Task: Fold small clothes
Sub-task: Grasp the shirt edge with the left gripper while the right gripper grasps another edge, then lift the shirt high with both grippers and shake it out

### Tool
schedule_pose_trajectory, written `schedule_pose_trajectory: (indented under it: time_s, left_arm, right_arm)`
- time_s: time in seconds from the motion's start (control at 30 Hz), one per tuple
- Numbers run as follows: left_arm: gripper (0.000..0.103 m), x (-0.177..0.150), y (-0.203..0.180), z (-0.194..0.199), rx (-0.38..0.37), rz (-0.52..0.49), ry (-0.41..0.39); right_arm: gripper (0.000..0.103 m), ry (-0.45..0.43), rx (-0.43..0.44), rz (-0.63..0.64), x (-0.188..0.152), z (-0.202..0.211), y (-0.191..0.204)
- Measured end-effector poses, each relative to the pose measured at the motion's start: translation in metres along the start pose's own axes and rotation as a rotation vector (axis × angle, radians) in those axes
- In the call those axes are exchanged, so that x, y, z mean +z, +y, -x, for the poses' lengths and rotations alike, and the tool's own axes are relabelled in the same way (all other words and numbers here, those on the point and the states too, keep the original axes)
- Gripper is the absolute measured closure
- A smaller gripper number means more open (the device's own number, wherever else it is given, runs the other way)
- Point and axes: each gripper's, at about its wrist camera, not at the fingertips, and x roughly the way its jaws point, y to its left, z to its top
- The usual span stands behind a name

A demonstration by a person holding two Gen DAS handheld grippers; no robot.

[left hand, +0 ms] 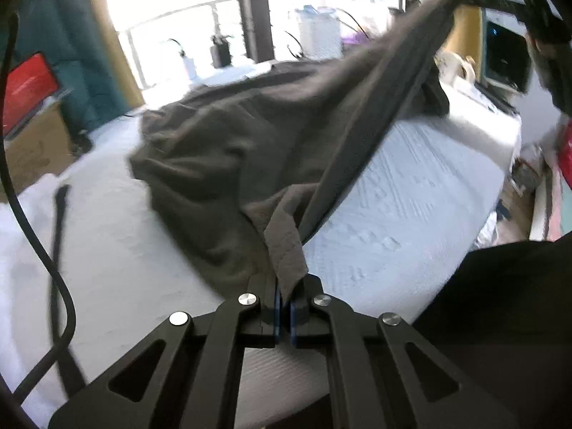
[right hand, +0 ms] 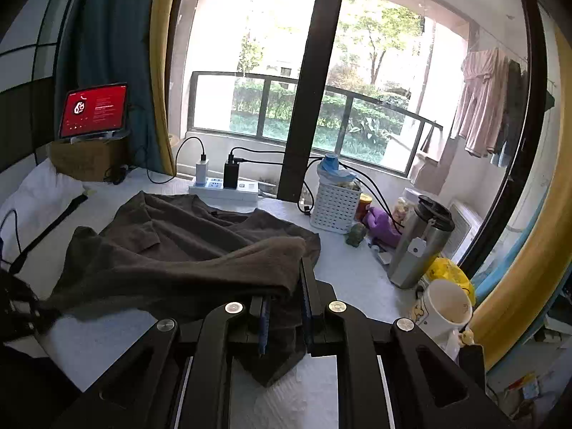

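Likely a home bedroom, white bed (right hand: 107,339), curtains (right hand: 107,53), balcony laundry (right hand: 482,103)

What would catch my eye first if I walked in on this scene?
The dark brown garment sprawled across the white bed, pinched at two edges by the left gripper and the right gripper. Behind it, a glowing red tablet stands at the left by the big window.
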Motion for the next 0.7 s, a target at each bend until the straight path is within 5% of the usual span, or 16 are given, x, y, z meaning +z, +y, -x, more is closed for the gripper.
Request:
schedule_pose_trajectory:
  time_s: [0.4, 0.7]
  left_arm:
    - [0.101, 0.036, 0.035, 0.124, 0.174, 0.054, -0.315]
    - [0.101, 0.058, 0.023, 0.191, 0.166, 0.013, -0.509]
  right_arm:
    - [0.088, -0.071, 0.003, -0.054, -0.017, 0.053, 0.006]
    - [0.089, -0.159, -0.029, -0.054, -0.019, 0.102, 0.006]
